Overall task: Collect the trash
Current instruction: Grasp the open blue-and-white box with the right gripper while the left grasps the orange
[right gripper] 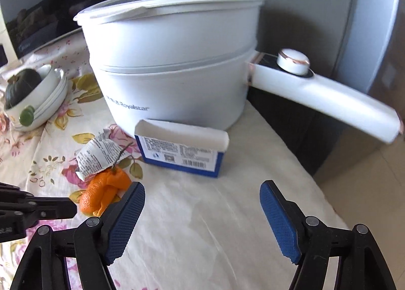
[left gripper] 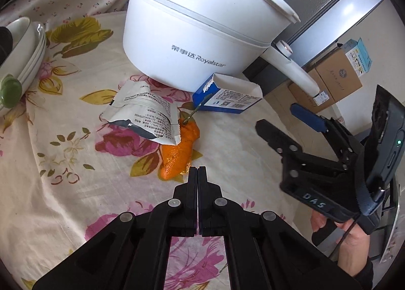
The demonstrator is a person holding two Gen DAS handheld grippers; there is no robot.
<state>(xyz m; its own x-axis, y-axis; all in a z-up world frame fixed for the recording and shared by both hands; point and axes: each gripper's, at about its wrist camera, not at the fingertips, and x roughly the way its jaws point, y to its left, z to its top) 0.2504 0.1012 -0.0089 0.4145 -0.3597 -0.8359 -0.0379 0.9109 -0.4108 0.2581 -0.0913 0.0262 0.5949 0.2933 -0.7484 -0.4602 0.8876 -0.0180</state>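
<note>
Right now the left tongs (left gripper: 197, 169) are pressed fully together with nothing between them, tips poised just beside the near end of the orange peel (left gripper: 178, 154) on the flowered tabletop (left gripper: 76, 209). That peel lies next to a torn white wrapper (left gripper: 145, 112), whose corner rests over the peel's far end, and a thin stem pokes up from the peel there. Just behind sits an opened blue-and-white carton (left gripper: 227, 97), flap up, lying on its side close against the base of the white Royalstar electric pot (left gripper: 200, 26).

Over on the right, the right tongs (right gripper: 202, 204) are spread wide and holding nothing, blue pads (right gripper: 126, 221) facing each other above bare cloth, with the carton (right gripper: 181, 155) straight ahead between them and a bit farther off. From this side the peel (right gripper: 103, 192) sits just past the left-hand pad, and the wrapper (right gripper: 100, 154) is crumpled beyond it. The pot (right gripper: 172, 72) carries its lid, and its long handle (right gripper: 326, 102) sticks out past the tabletop edge. Stacked bowls (right gripper: 45, 97) stand at the far left, well apart from the trash.
</note>
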